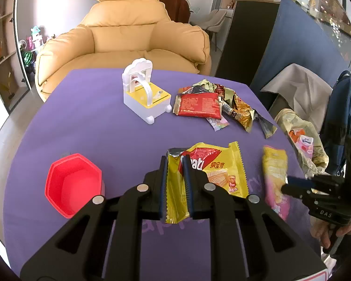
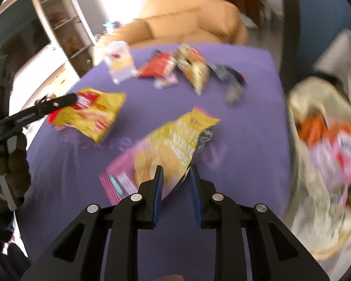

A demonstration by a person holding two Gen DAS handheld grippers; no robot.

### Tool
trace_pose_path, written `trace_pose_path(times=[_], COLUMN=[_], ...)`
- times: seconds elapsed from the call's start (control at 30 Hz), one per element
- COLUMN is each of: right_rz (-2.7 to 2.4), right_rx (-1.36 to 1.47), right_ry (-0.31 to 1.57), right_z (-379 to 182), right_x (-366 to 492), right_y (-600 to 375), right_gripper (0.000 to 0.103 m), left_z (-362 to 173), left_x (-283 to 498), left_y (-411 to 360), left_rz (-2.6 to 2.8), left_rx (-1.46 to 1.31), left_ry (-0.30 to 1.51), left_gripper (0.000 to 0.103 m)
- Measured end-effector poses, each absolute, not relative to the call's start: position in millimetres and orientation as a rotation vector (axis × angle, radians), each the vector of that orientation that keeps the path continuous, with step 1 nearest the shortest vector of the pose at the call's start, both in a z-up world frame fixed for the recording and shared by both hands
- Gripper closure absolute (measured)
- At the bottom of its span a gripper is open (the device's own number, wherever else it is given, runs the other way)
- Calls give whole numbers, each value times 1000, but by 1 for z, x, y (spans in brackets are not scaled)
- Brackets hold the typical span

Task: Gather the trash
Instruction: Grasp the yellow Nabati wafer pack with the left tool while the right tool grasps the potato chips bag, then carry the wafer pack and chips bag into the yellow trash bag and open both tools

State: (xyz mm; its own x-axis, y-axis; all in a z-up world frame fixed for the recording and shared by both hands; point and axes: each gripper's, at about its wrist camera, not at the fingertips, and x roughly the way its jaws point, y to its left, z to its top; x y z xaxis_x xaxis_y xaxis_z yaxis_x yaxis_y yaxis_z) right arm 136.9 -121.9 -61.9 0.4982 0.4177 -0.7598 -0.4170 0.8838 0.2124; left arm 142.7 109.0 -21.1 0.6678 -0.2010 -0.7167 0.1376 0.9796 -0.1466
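My left gripper (image 1: 174,158) is closed around the near left edge of a yellow wafer wrapper (image 1: 213,171) lying on the purple table; the wrapper also shows in the right wrist view (image 2: 91,114). My right gripper (image 2: 175,169) has its jaws around the near edge of a pink and yellow chip bag (image 2: 161,154), which is blurred; the bag shows in the left wrist view (image 1: 275,178) beside the right gripper (image 1: 290,182). A pile of crumpled wrappers (image 1: 213,103) lies at the back of the table. A thin plastic trash bag (image 2: 325,154) hangs at the table's right edge.
A red hexagonal bowl (image 1: 72,185) sits at the front left. A white and yellow toy box (image 1: 145,93) stands at the back. A tan armchair (image 1: 128,35) is behind the purple table (image 1: 93,128). The trash bag (image 1: 301,140) holds several packets.
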Motion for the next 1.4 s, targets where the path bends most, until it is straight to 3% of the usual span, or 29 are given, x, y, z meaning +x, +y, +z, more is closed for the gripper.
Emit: trace_pose_path(times=[0.13,0.53,0.8,0.83,0.9,1.4], right_rz=[512,407,429,440,471,437], right_rx=[-76,226,85,55,0,-68], right_ry=[808,996,942,946,936,694], right_z=[-43,-68,-74,-73,-68,38], right_x=[133,149,177,180,177,142], right_y=[-111,-140,-100,-95,-86,-140], right_gripper=[70,70,70,73,90,94], left_z=[-25,-38,-46,-46,-41,47], left_x=[143,141,145,144,141,143], left_y=[112,109,115,115,114,51], left_rz=[-190,-215,-202,-203,-203,-288], left_rx=[-91,-109,-126,-132,-122,1], left_ry=[825,849,883,885,875,704], left_gripper=[90,90,90,90,90,90])
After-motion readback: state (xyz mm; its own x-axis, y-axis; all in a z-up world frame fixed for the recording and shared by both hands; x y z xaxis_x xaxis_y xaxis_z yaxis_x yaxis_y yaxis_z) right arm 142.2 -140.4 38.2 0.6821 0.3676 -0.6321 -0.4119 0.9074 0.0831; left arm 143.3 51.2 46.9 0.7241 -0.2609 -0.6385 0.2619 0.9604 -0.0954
